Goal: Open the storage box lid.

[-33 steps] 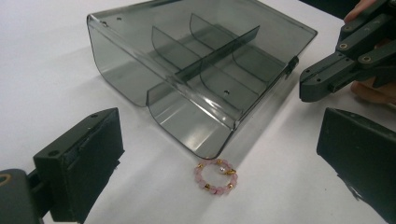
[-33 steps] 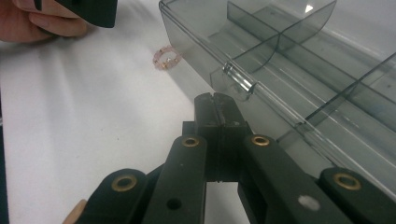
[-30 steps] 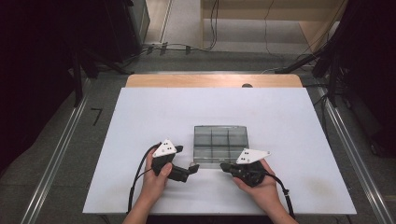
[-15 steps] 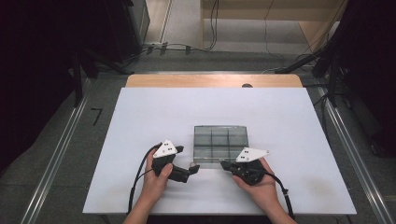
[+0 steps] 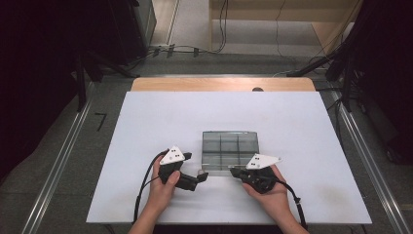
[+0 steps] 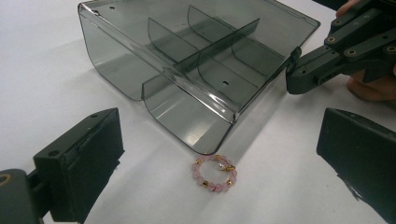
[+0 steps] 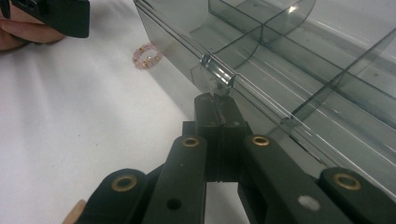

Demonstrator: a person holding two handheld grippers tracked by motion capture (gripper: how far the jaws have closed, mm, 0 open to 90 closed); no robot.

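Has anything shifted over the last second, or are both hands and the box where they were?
Nothing has visibly changed. The left hand-held gripper is open facing the pink bead bracelet, the right hand-held gripper is shut at the latch tab of the grey divided box, and the box has not moved.

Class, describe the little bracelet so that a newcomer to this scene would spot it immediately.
Start at the smoky clear divided box on the white table. Just off its rounded near corner lies the bead bracelet: small, pink with gold spacers and one pearl, the only colourful thing there.
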